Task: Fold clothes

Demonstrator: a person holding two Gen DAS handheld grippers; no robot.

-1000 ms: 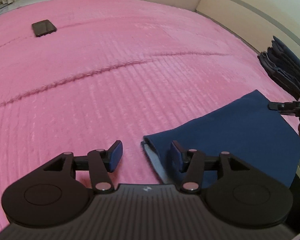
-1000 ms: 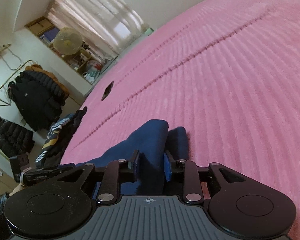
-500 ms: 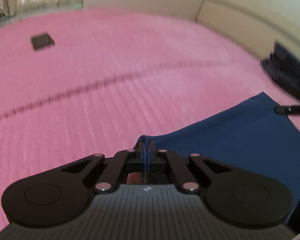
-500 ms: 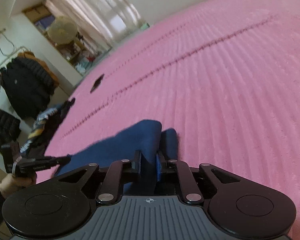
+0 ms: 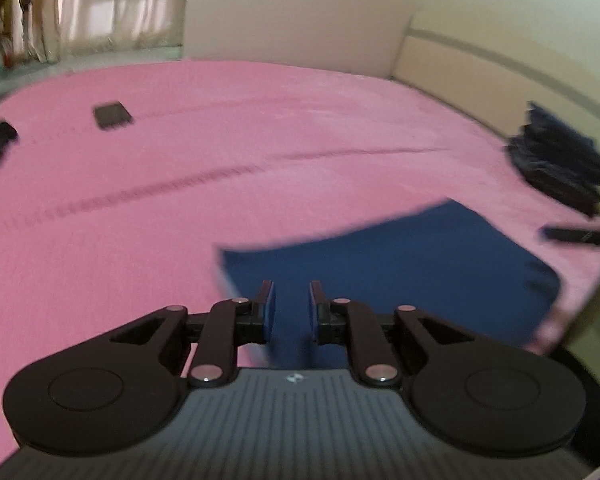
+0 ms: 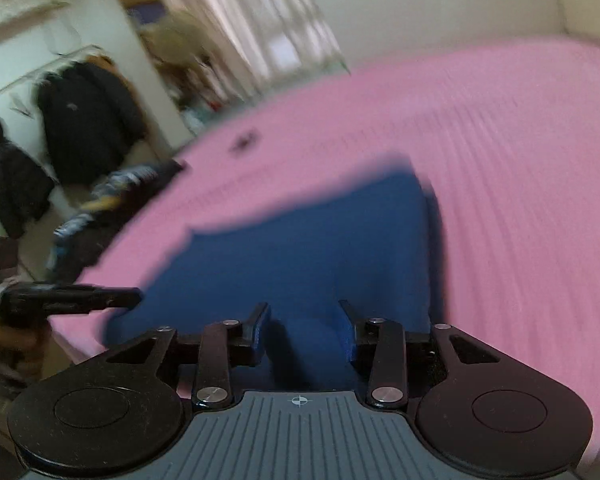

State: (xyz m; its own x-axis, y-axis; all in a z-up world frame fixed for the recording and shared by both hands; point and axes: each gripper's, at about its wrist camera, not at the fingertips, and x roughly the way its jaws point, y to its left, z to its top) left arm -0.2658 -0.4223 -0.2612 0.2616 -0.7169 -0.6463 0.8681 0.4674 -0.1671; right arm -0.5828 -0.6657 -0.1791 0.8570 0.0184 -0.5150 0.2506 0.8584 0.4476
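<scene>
My left gripper [image 5: 290, 306] and right gripper [image 6: 303, 326] hang with jaws parted, gripping nothing, over the flat navy-blue fabric garment [image 5: 400, 276] lying at the near edge of the pink ribbed bed [image 5: 220, 152]. I judge 1 risk: both views are blurred, so a hasty pinch could catch only 1 layer or skew the fold.

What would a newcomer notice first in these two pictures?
First, the big pink bedspread that fills both views, with a folded navy garment lying flat near its front edge. The left gripper and right gripper both hover open above it. A stack of dark folded clothes sits at the right by the headboard.
</scene>
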